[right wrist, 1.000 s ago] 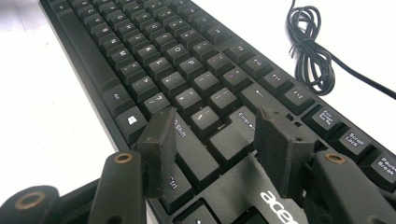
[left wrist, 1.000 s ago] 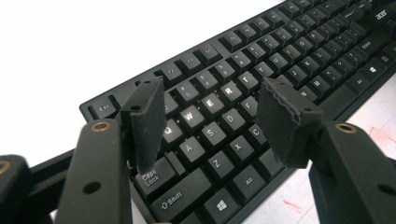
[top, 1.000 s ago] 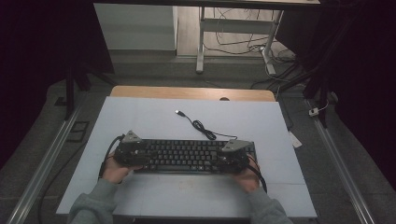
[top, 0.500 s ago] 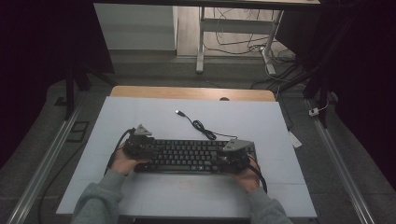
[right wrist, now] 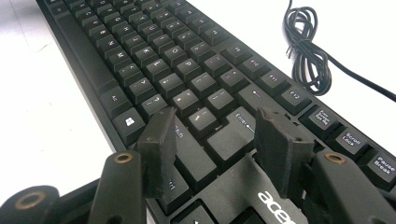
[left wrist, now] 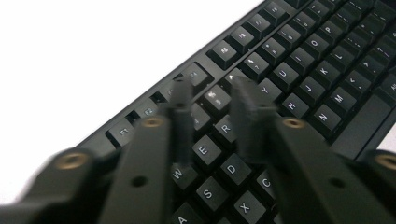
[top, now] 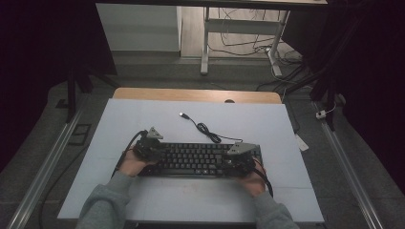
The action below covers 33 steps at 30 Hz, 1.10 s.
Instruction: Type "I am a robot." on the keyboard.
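Sitting flat across the near middle of the white table (top: 143,124), the black keyboard (top: 200,160) had a gripper over each end. The left gripper (left wrist: 212,100) had just been closing, its jaws narrow over the number and letter rows with no key pinched. The right gripper (right wrist: 215,128) hung open near the Enter key (right wrist: 233,135), its coiled cable (right wrist: 306,51) lying behind.

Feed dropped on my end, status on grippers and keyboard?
Left gripper over the left-hand keys, jaws just closing, nothing between. Right gripper open above the Enter key. Keyboard flat on the table. Coiled cable behind, not in the way.
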{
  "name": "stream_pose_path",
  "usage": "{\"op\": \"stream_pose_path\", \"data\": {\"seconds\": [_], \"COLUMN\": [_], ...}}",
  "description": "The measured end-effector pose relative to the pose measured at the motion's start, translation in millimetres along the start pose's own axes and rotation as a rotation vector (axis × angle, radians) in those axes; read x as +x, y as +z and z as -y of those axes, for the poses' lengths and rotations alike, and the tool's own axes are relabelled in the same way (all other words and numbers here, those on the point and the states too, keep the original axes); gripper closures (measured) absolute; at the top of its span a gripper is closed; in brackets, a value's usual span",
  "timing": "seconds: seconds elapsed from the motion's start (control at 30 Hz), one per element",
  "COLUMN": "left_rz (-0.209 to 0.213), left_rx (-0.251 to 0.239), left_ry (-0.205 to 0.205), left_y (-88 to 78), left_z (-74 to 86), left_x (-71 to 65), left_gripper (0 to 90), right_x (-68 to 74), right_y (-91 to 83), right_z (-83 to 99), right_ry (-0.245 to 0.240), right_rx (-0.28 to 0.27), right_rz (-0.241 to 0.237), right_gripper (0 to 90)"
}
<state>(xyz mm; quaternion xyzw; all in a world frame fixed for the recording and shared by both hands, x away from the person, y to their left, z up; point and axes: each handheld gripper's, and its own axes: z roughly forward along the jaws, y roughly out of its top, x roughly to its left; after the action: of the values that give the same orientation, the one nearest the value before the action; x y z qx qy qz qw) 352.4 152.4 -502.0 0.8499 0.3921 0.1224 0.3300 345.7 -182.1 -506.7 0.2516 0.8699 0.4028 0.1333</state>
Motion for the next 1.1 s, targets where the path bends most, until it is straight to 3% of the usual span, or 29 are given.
{"op": "stream_pose_path", "data": {"seconds": [0.13, 0.27, 0.87, 1.1], "left_rz": [0.021, 0.034, 0.014, 0.009], "left_rx": [0.014, 0.034, 0.069, 0.027], "left_ry": [0.017, 0.034, 0.045, 0.042], "left_y": [2.2, 5.8, 13.6, 7.9], "left_z": [-0.1, -0.5, 1.7, 1.0], "left_x": [-2.4, -6.0, -9.3, -10.4], "left_gripper": [88.9, 89.1, 89.2, 89.2], "right_x": [-0.1, -1.0, -1.8, -1.1], "right_y": [0.8, 0.1, 0.1, 0.2], "right_z": [0.2, 0.3, 0.6, 0.2], "right_ry": [-0.003, -0.001, 0.000, -0.002], "right_rx": [0.006, 0.003, 0.003, 0.000], "right_rz": [0.001, 0.001, 0.005, 0.004], "right_gripper": [48.8, 48.8, 48.8, 48.9]}}
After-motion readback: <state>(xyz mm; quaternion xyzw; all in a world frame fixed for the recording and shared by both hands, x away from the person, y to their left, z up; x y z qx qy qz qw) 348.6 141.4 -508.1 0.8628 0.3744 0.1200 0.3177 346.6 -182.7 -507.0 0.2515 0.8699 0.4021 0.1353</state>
